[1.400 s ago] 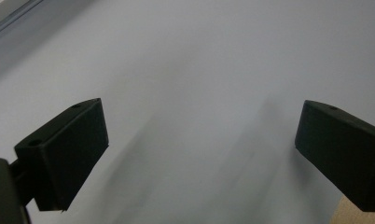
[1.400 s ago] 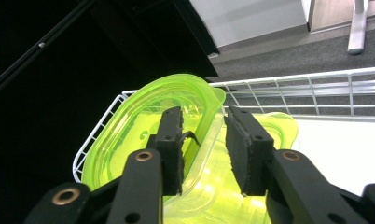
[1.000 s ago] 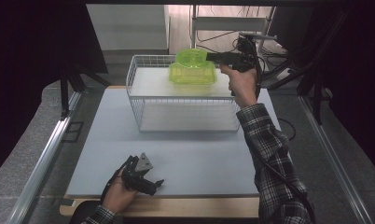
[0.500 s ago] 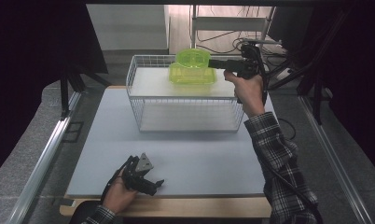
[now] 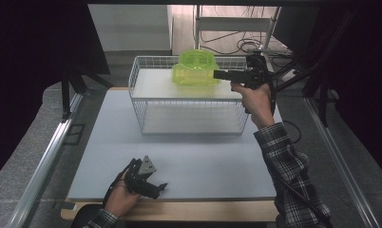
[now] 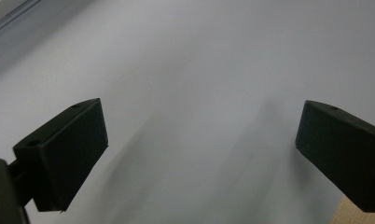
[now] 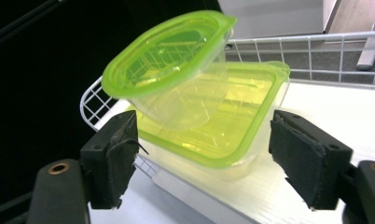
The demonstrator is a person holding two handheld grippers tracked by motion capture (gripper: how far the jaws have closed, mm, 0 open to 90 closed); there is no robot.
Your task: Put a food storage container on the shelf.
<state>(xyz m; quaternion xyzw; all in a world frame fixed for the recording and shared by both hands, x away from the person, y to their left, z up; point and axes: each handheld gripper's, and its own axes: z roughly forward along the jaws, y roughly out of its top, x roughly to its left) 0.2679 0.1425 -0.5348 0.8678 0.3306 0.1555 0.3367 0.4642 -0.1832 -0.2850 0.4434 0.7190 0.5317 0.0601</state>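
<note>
A small lime-green lidded tub (image 7: 169,70) rests tilted in a larger lime-green tub (image 7: 232,126). Both stand on the white top shelf (image 5: 156,85) of a wire basket rack (image 5: 189,121). My right gripper (image 7: 204,144) points at them from the right, also seen in the high view as the right gripper (image 5: 218,74). Its jaws have just been opening and stand on either side of the tubs without touching them. The stacked tubs (image 5: 195,69) sit at the shelf's back right. My left gripper (image 5: 157,188) lies low near the table's front edge; the left gripper (image 6: 199,140) is open over bare mat.
The rack stands at the back middle of a pale grey mat (image 5: 179,156). A metal rail (image 5: 42,166) runs along the left side. Cables (image 5: 246,45) and frame legs lie behind the rack. The mat's wooden front edge (image 5: 203,211) is close to the left hand.
The right gripper has sunk a little and drawn back to the right from the tubs, its jaws wider apart. The small tub now rests on the larger one. The left hand has kept still.
</note>
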